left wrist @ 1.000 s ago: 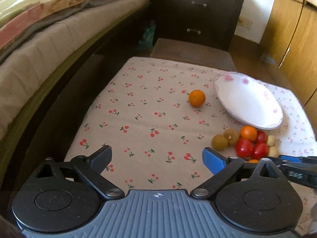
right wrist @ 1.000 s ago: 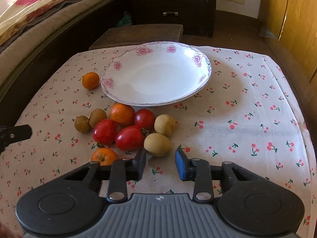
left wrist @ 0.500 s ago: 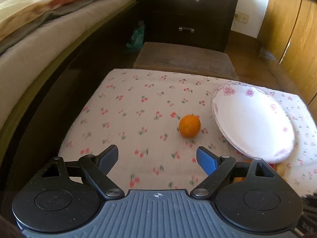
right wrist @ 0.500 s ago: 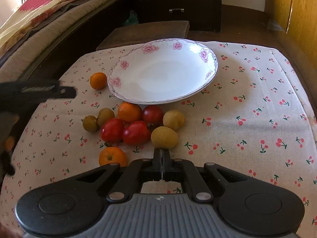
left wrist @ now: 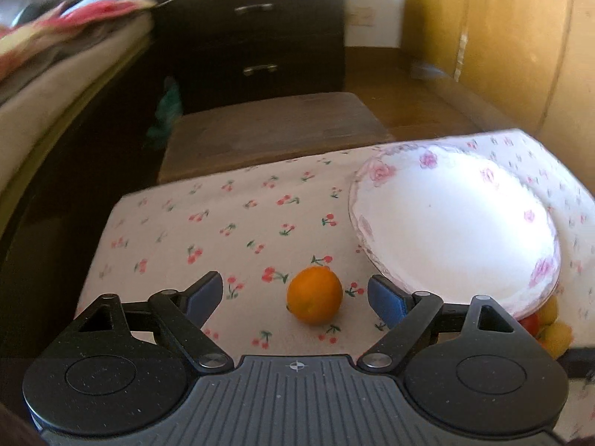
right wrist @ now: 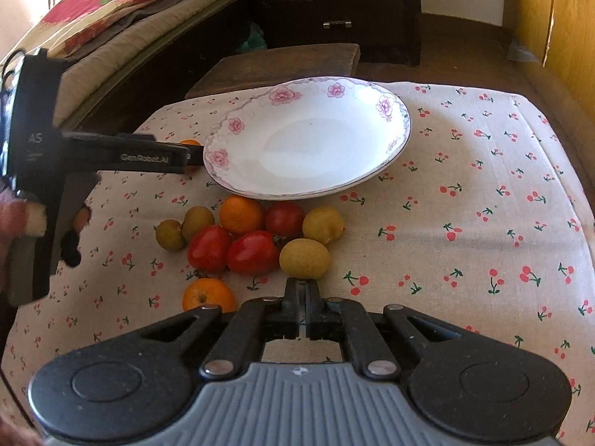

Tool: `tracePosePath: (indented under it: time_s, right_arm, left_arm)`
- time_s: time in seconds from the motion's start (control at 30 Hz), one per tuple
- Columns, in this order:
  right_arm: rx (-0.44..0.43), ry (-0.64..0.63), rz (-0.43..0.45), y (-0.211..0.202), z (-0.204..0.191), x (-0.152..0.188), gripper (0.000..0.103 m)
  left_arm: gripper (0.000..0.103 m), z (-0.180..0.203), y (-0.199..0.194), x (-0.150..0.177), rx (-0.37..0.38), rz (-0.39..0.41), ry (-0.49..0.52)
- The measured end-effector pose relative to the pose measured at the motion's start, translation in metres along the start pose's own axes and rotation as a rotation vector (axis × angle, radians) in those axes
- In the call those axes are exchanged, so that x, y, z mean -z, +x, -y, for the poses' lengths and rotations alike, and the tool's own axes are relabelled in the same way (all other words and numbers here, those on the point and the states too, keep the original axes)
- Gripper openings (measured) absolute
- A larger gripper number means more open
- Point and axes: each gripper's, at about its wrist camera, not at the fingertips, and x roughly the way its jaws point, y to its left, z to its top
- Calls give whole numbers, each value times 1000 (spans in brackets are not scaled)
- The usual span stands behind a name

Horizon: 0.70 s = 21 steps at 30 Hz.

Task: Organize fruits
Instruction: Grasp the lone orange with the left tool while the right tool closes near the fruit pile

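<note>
In the left wrist view, the left tool (left wrist: 295,291) stands wide apart at the bottom of the frame, and nothing is pressed by its blue pads (left wrist: 385,299). A lone small orange (left wrist: 314,294) lies on the cherry-print cloth (left wrist: 208,223) of the worktop, between the two fingers but touching neither. Just right of it is the white plate with pink flowers (left wrist: 455,230), and it is empty. Under the lower right edge of the plate a little red and yellow fruit shows, too blurred to name. A dark wooden stool (left wrist: 275,130) and a dark drawer cabinet (left wrist: 253,33) fill the upper middle, and the bed (left wrist: 55,74) is at the upper left.

In the right wrist view, the right tool (right wrist: 305,291) is fully closed at lower centre, finger against finger, and it holds nothing. Just above its tips sits the cluster of fruit: two red tomatoes (right wrist: 230,247), a third tomato (right wrist: 284,218), an orange (right wrist: 241,214), two yellow-brown round fruits (right wrist: 305,259) and two smaller brownish ones (right wrist: 182,228). One more orange (right wrist: 208,294) lies at the lower left of the cluster, near the tool. The plate is above the cluster, in the middle of the frame. At the left edge the left tool reaches in, held by a person's hand (right wrist: 15,223), and its fingers cover most of the lone small orange beside the left rim of the plate.
</note>
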Motion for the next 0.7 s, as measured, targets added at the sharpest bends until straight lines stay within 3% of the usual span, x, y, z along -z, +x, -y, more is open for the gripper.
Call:
tracePosePath:
  time_s: [0.13, 0.33, 0.5, 0.7]
  right_arm:
    - [4, -3, 3, 2, -2, -2, 7]
    - [15, -3, 2, -1, -4, 0, 7]
    - [13, -5, -6, -3, -3, 1, 7]
    - [2, 16, -41, -4, 0, -2, 6]
  left_arm:
    - [90, 0, 9, 4, 59, 3, 57]
    - [76, 0, 21, 4, 139, -9, 41]
    - [63, -3, 17, 4, 139, -34, 81]
    - [55, -9, 17, -3, 139, -111, 74]
